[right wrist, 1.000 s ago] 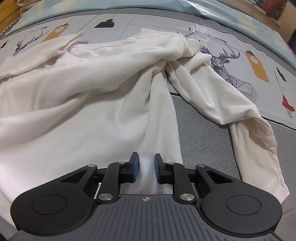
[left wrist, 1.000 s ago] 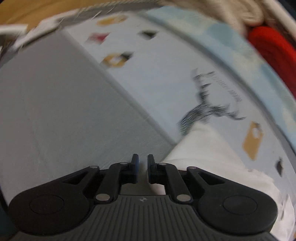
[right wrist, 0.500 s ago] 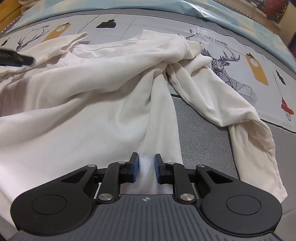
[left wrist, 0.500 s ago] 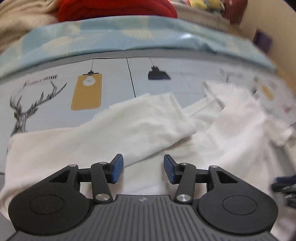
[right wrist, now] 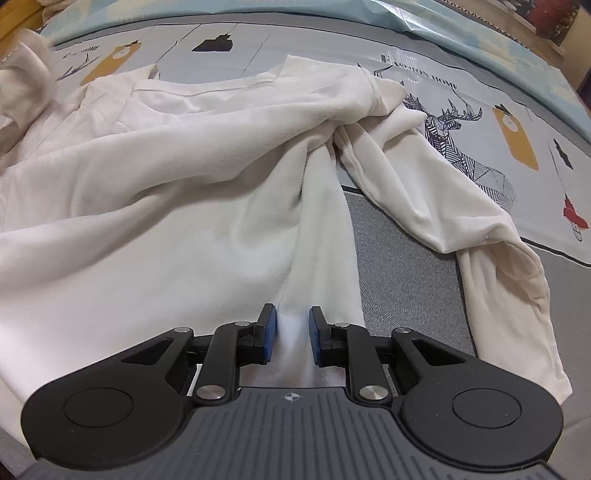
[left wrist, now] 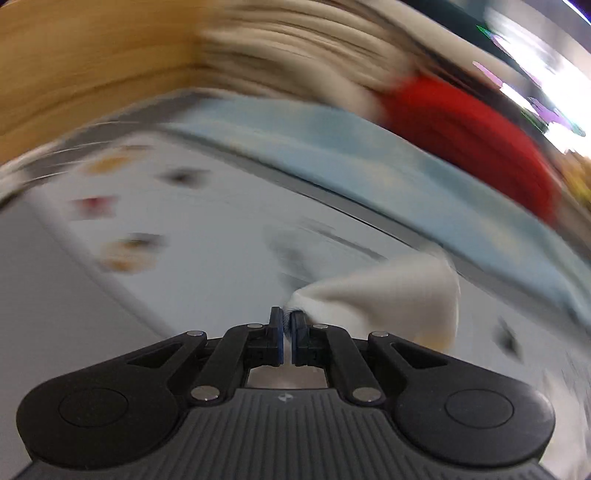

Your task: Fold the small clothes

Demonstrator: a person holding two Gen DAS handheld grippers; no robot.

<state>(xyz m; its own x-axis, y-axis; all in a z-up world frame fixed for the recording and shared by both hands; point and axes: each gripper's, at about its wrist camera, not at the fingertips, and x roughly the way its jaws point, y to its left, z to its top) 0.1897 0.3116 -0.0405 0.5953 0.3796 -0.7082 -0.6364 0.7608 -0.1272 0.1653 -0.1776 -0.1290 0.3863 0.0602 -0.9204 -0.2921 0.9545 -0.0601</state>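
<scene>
My fingers [right wrist: 266, 328] are matt black plastic with blue rubbery pads and bright metal pivot pins. The shirt [right wrist: 184, 206] is soft, cream, faintly fuzzy cloth, creased. Under it the printed bedsheet [right wrist: 436, 74] is smooth and matt; the grey panel [right wrist: 402, 266] at lower right is coarser weave. Upper left, blurred wood [left wrist: 81, 66].

**A bed in printed linen, a wooden board beyond**

The bed is spread with a pale grey-blue sheet [right wrist: 332, 55] printed with a line-drawn deer [right wrist: 454, 125], ochre tags and small black shapes. A plain grey panel [right wrist: 402, 266] lies nearer the camera. A light blue quilt [right wrist: 480, 33] runs along the far edge. In the blurred left view, warm wooden boarding [left wrist: 92, 62] rises behind, beside beige and red bundles [left wrist: 472, 136].
</scene>
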